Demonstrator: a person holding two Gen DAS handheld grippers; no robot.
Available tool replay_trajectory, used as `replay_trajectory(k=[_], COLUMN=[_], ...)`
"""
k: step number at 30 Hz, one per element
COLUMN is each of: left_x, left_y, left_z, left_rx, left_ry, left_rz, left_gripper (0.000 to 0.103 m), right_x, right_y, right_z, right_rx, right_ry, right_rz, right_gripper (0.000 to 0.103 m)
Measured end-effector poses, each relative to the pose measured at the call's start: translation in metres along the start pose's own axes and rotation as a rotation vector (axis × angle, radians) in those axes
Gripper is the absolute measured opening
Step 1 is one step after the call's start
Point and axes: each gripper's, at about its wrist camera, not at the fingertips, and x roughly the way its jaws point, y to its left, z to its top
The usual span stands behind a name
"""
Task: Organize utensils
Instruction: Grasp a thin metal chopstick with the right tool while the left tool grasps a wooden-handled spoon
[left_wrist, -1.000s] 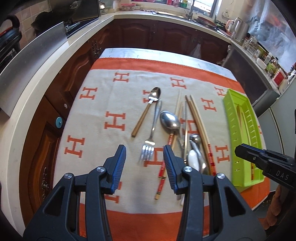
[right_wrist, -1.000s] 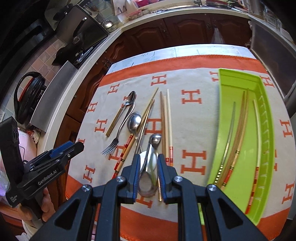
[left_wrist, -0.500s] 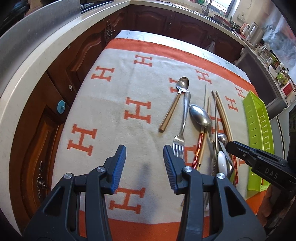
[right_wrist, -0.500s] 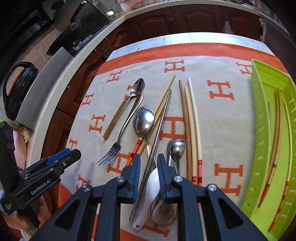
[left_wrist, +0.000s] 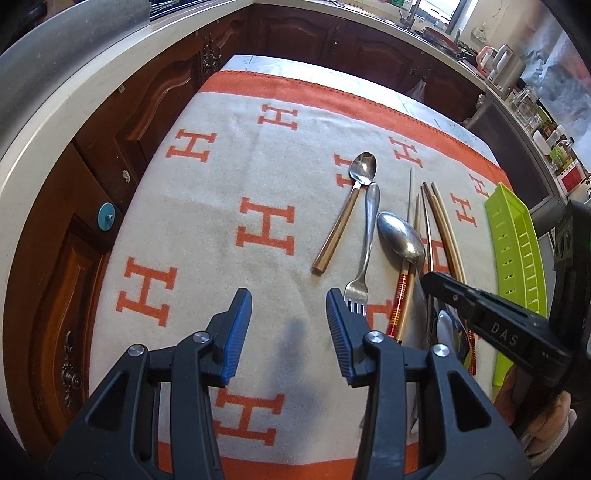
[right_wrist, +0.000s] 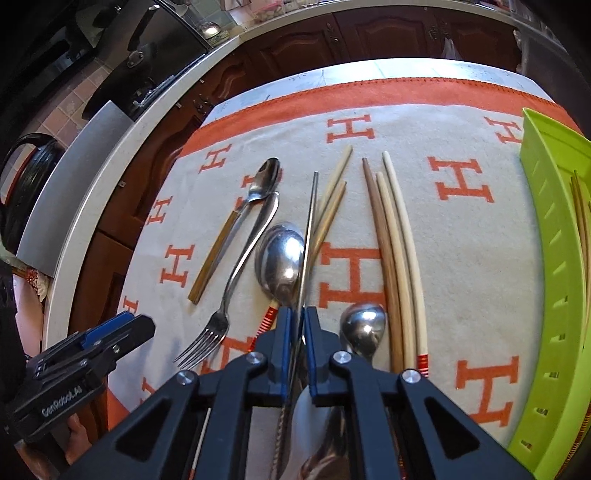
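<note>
Left tongs (left_wrist: 288, 332) hang open and empty over the cloth. Centre: fork (right_wrist: 229, 284), spoons and wooden chopsticks (right_wrist: 397, 258) remain unsorted, while the right tongs (right_wrist: 298, 347), jaws just closed, grip a metal chopstick (right_wrist: 308, 236). Right: the green tray (right_wrist: 554, 258) holds only a few chopsticks, so most sorting appears left.
</note>
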Motion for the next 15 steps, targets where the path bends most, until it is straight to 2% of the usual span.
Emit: replay_trajectory(k=[7,15], left_x=[0.008,0.046], left_y=[-0.016,-0.027], left_z=[0.019,0.042], left_rx=[0.072,0.106], left_ry=[-0.034,-0.023], left_rz=[-0.008,-0.038], left_gripper=[0.039,0.039], right_x=[-0.01,-0.02], right_y=[0.008,0.002], right_z=[-0.001,-0.004], right_rx=[-0.028,0.008], right_ry=[-0.035,-0.038], right_rz=[0.052,0.137], right_gripper=[0.006,0.006])
